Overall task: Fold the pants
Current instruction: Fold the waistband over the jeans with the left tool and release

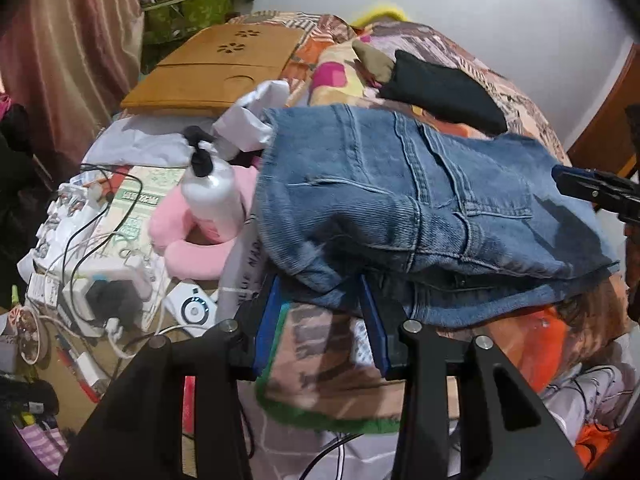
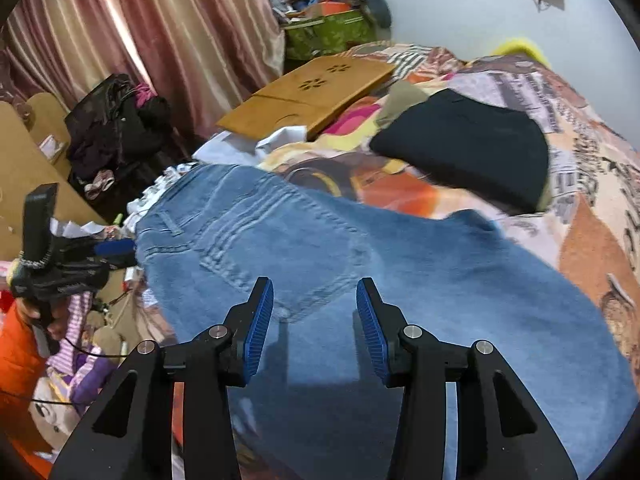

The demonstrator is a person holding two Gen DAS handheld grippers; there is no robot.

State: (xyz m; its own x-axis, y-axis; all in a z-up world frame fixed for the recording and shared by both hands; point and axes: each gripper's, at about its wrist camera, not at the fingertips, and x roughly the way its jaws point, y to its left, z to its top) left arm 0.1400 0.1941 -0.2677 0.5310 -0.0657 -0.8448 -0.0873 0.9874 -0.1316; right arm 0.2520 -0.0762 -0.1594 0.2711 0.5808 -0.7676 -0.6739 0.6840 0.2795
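Blue jeans (image 1: 420, 200) lie folded in layers on the patterned bedspread, waistband and back pocket up; they also fill the middle of the right wrist view (image 2: 360, 264). My left gripper (image 1: 320, 280) is open at the jeans' near folded edge, its blue pads either side of the hanging denim. My right gripper (image 2: 315, 286) is open and empty just above the jeans. The right gripper shows at the right edge of the left wrist view (image 1: 592, 188), and the left gripper at the left of the right wrist view (image 2: 112, 250).
A folded black garment (image 2: 464, 148) lies further back on the bed. A wooden lap tray (image 1: 216, 64) sits at the bed's far left. A white pump bottle (image 1: 208, 188), a pink cushion (image 1: 188, 244), cables and a power strip (image 1: 108, 296) crowd the left side. Curtains (image 2: 160, 40) hang behind.
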